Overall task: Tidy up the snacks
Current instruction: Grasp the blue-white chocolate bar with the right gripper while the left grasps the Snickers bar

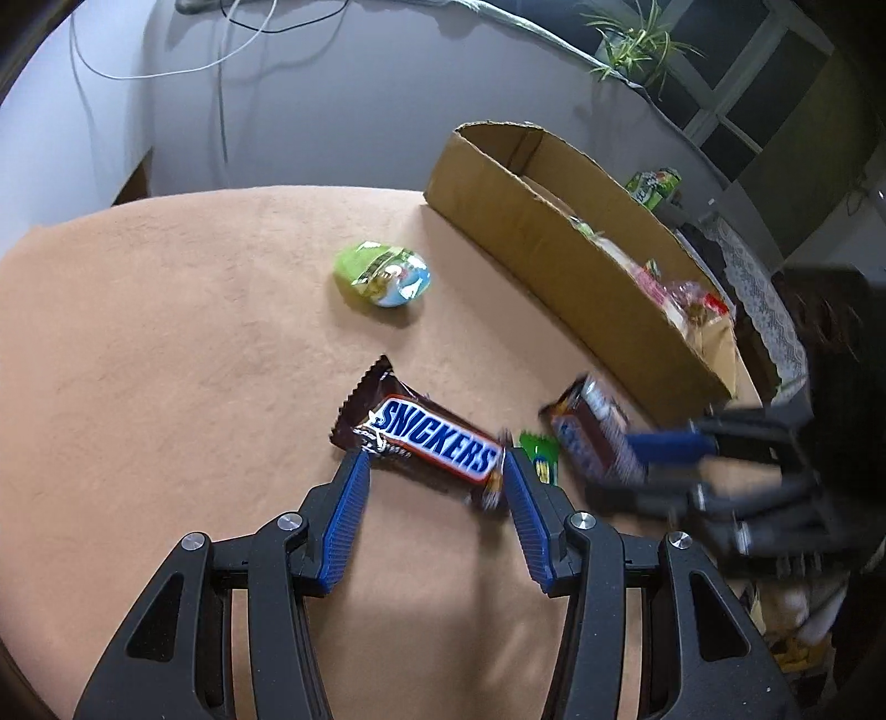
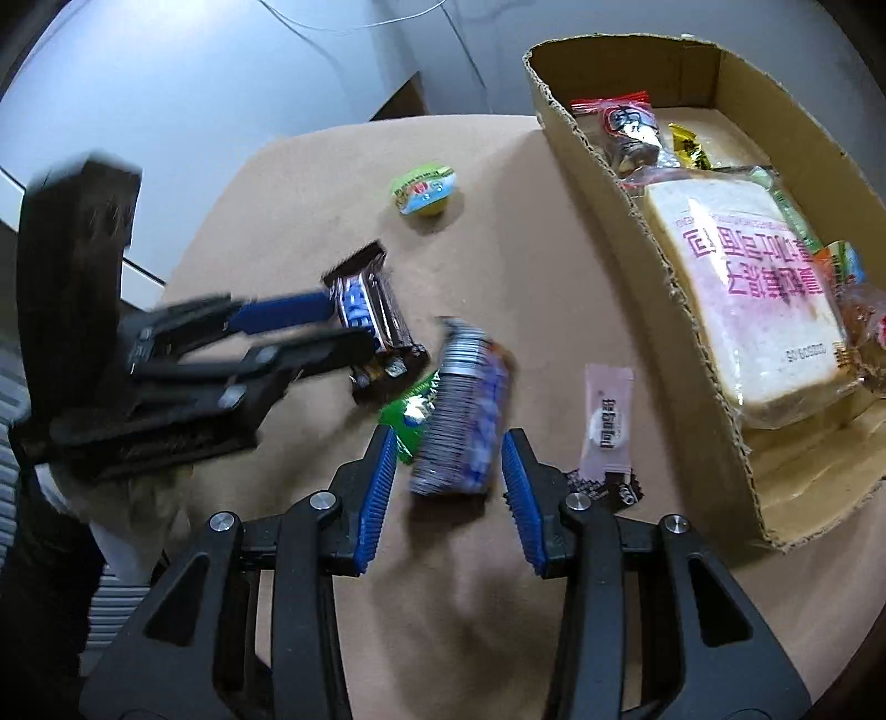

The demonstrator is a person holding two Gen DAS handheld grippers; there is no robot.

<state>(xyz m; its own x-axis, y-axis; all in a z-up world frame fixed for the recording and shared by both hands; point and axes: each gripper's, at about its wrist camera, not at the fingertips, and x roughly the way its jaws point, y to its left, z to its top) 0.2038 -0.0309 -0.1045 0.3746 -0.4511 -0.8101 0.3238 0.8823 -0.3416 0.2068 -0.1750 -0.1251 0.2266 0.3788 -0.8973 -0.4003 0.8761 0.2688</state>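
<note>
The left gripper (image 1: 434, 462) brackets the Snickers (image 1: 426, 440), jaws wide, grip unclear. The right gripper (image 2: 449, 443), also wide, flanks a blurred bar (image 2: 462, 407). A green packet (image 2: 410, 412) lies between them, the box (image 2: 653, 266) at upper right.

A home, by the look of it, a living room corner. A tan cloth (image 1: 166, 343) covers the table, a lace runner (image 1: 758, 288) drapes furniture beside it, a spider plant (image 1: 637, 44) sits by a paned window (image 1: 736, 83). Loose cables (image 1: 221, 61) trail down the grey wall. A torn box (image 2: 637, 232) holds bread (image 2: 753, 299).
</note>
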